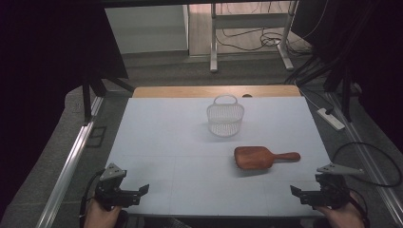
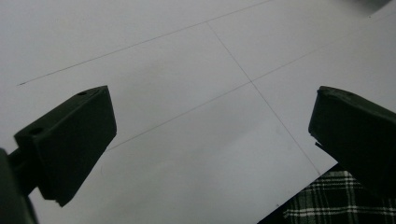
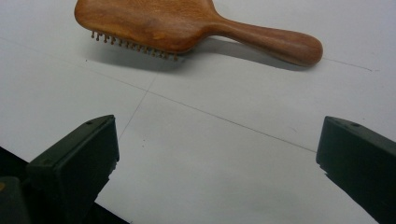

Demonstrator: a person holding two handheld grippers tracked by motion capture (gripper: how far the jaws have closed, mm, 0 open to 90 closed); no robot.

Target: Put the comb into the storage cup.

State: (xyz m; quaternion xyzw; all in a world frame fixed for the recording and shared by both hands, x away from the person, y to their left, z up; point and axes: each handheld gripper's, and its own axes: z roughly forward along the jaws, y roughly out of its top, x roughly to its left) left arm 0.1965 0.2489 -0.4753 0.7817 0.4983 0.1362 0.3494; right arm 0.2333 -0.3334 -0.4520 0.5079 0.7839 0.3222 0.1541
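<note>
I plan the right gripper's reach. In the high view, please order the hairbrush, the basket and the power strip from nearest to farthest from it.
From the right gripper:
1. Hairbrush, lying just ahead, toward the table's middle.
2. Power strip, on the floor past the table's right edge.
3. Basket, far centre of the table.

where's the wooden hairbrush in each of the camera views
High view: hairbrush lies right of centre on the table, handle pointing right, nearer than the basket.
Left gripper view: not in it.
Right gripper view: along the top, bristles down.
Shared landmark: the thin lines on the white tabletop.

Only a basket (image 1: 225,119) and hairbrush (image 1: 260,157) interrupt the open table (image 1: 157,142).
</note>
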